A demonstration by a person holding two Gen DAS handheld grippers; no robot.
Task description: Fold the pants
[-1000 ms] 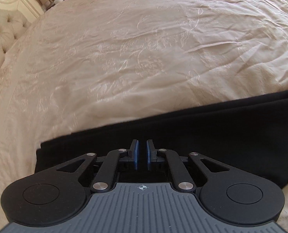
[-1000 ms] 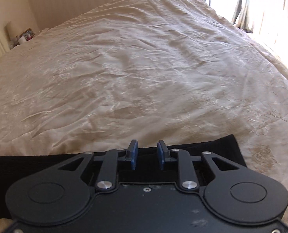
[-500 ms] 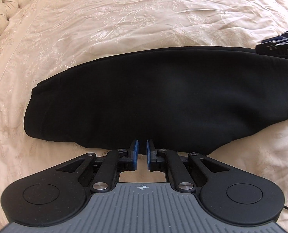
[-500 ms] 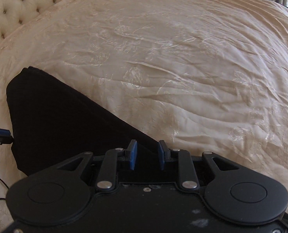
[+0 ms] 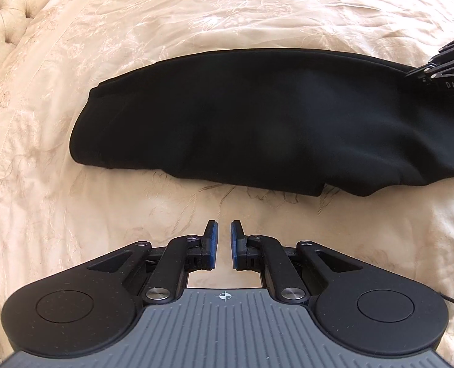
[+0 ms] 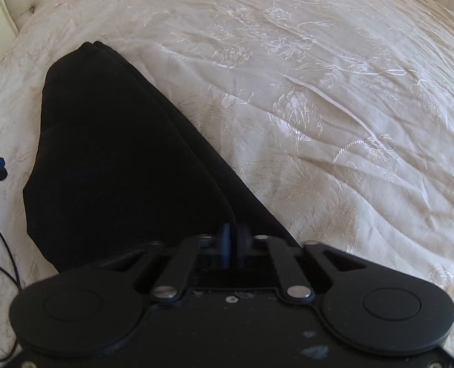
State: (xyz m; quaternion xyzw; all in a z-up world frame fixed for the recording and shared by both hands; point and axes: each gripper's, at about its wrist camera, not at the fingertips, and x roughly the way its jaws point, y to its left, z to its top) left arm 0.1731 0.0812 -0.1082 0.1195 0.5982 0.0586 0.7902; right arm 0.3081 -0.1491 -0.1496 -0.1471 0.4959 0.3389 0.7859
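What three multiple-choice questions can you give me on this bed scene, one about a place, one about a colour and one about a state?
1. Where do the pants lie?
A. On a wooden floor
B. Over a chair back
C. On the cream bedspread

2. What colour are the pants?
A. Black
B. Red
C. White

3. What is the left claw doing?
A. Clamped on the pants
B. Holding nothing, short of the pants
C. Gripping a cup

Answers:
1 C, since embroidered cream fabric surrounds the pants on every visible side.
2 A, since they are uniformly black in both views.
3 B, since bare bedspread shows through the gap between its pads and between the claw and the pants' near edge.
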